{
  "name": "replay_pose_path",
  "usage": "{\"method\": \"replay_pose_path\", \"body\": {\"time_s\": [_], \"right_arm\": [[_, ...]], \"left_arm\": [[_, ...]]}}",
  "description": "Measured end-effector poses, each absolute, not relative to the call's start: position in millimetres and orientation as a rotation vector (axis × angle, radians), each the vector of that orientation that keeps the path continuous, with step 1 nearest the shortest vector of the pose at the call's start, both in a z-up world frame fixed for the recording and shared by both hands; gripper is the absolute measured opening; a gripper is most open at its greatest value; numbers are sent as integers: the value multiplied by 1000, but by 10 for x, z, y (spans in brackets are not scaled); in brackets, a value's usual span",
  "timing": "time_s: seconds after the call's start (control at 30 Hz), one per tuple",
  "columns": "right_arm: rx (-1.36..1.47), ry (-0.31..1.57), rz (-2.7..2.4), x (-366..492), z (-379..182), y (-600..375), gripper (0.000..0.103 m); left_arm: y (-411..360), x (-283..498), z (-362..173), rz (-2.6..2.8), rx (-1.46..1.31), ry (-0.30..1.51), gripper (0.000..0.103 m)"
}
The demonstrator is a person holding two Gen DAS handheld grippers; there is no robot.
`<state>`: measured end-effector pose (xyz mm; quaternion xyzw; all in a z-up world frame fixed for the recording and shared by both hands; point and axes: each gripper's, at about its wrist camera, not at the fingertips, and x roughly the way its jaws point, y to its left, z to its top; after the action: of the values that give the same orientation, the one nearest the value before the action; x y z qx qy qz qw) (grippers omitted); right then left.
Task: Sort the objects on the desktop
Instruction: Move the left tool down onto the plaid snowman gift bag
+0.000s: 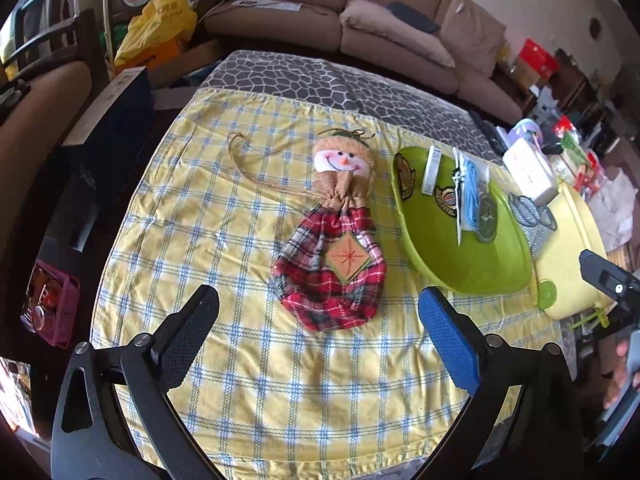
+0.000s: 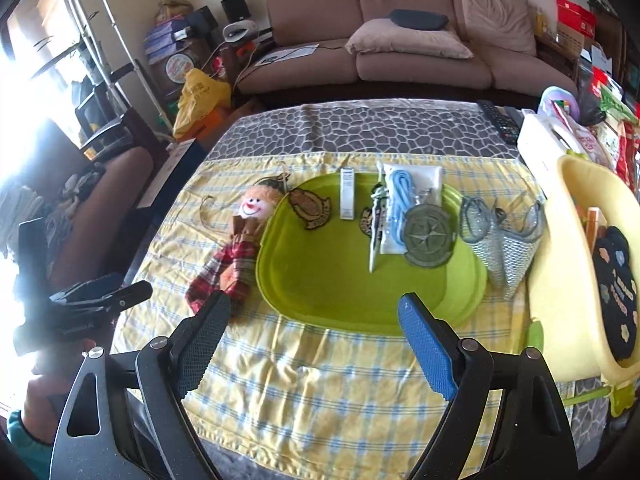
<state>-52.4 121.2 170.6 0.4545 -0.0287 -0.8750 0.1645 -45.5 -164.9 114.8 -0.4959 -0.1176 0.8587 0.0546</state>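
**tablewatcher:** On the yellow checked cloth [image 1: 248,360] sits the stuff to sort: a snowman drawstring bag [image 1: 336,240] lies flat just left of the green tray [image 2: 360,300], and it looks like it touches or tucks under the tray's left rim in the right wrist view. The tray holds embroidered patches [image 2: 428,236], a small white box [image 2: 347,196] and a packet with a blue cable [image 2: 400,204]. A grey mesh pouch [image 2: 500,244] leans between the tray and the yellow bin [image 2: 560,240]. The left gripper [image 1: 320,336] hovers over the bag, jaws spread wide with nothing between them. The right gripper [image 2: 316,340] is spread too, empty, above the tray's near rim.

**fisheye_fan:** Risks, as I see them: the bag is floppy, so a pinch on the plaid body could just bunch the fabric or grab the cloth under it. Its long cord [image 1: 244,164] loops off to the left and could snag or drag. With the bag against the tray, a lift might tip the tray and scatter the patches.

**tablewatcher:** Anything readable?

**fisheye_fan:** Not much. The patches and the box have lettering too small to read. The dark item in the bin [image 2: 616,292] has pale letters I can't make out. Same for the yellow bag [image 2: 200,96] on the floor.
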Motion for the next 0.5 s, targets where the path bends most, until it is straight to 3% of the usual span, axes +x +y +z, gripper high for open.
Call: {"method": "replay_pose_path", "body": {"time_s": [0.27, 0.5], "right_arm": [[1312, -38, -2419, -608, 1519, 593, 88], [1361, -131, -2350, -738, 1241, 290, 88]], "left_arm": [[-1837, -514, 805, 2570, -1580, -437, 100], [-1898, -635, 555, 2535, -1634, -490, 100]]}}
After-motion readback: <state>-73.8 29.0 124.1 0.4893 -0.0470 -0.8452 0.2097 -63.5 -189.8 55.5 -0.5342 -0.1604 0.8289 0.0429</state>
